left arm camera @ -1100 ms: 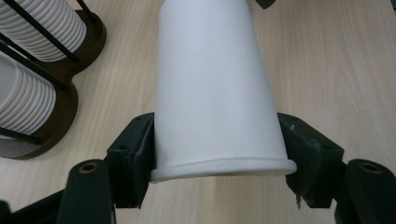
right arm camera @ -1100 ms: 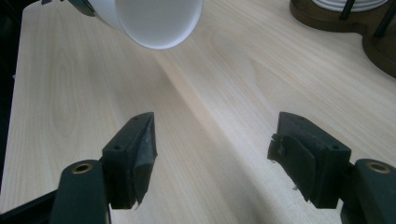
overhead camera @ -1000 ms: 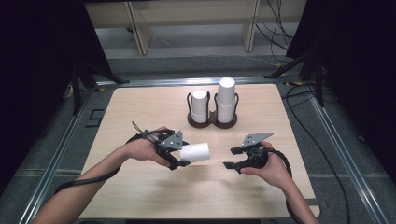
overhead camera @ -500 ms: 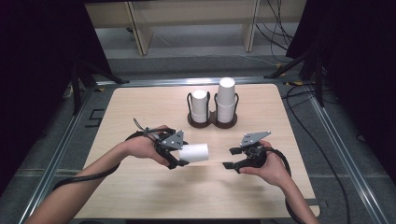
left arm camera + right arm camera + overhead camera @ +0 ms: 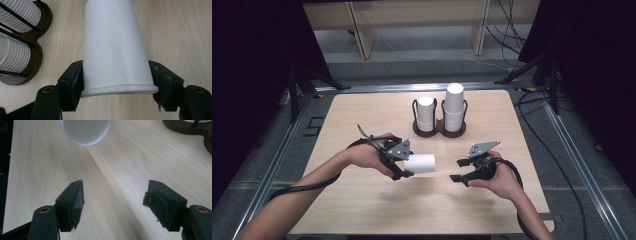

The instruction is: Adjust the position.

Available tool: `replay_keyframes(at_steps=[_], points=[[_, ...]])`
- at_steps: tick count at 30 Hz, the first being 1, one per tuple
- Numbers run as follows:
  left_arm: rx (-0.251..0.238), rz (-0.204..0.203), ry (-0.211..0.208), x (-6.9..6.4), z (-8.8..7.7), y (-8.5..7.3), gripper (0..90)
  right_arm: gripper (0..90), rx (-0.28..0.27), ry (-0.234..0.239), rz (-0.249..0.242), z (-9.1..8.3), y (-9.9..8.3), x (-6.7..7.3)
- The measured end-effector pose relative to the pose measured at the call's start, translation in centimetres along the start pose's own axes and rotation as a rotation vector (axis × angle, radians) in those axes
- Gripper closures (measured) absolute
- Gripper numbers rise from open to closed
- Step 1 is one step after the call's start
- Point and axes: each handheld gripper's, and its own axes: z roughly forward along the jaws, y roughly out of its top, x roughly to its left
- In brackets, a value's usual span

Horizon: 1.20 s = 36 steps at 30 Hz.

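While level, left tongs (image 5: 406,169) clamp cup (image 5: 420,163).

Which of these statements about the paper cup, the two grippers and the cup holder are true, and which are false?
1. The left gripper holds a white paper cup on its side. True.
2. The right gripper grips a cup. False: its jaws stand open with nothing between them.
3. The cup holder carries two stacks of cups. True.
4. Both stacks are equally tall. False: the right stack is taller than the left stack.
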Motion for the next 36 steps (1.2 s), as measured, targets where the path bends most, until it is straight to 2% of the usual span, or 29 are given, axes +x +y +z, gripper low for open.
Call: replay_keyframes(at_steps=[1,3,7,13,14,15,17,30,36], points=[[0.004,0.001,-0.002,0.0,0.0,0.0,32.7,30.7,0.003,-0.006,0.015,-0.1,0.0,0.1],[0.01,0.001,-0.004,0.0,0.1,0.1,32.7,30.7,-0.005,-0.003,-0.009,-0.1,0.1,-0.1],[0.03,0.001,-0.009,0.1,0.3,0.1,32.7,30.7,-0.001,-0.004,-0.001,0.0,0.0,0.0],[0.063,0.015,-0.02,0.0,0.4,0.1,32.7,30.7,0.005,-0.003,-0.019,-0.1,-0.2,-0.1],[0.071,0.017,-0.021,0.1,0.4,0.2,32.7,30.7,0.01,0.001,-0.005,-0.1,-0.2,0.0],[0.075,0.019,-0.021,0.1,0.3,0.3,32.7,30.7,0.007,-0.003,-0.018,-0.2,-0.1,0.0],[0.078,0.019,-0.02,0.2,0.3,0.4,32.8,30.7,0.002,-0.011,-0.013,-0.4,-0.1,0.0],[0.177,0.039,-0.038,0.6,0.3,1.1,32.8,30.7,0.016,-0.009,-0.026,-0.4,0.0,0.2],[0.197,0.055,-0.038,0.8,0.1,1.6,33.3,30.6,0.013,-0.007,-0.026,-0.2,0.1,0.3]])
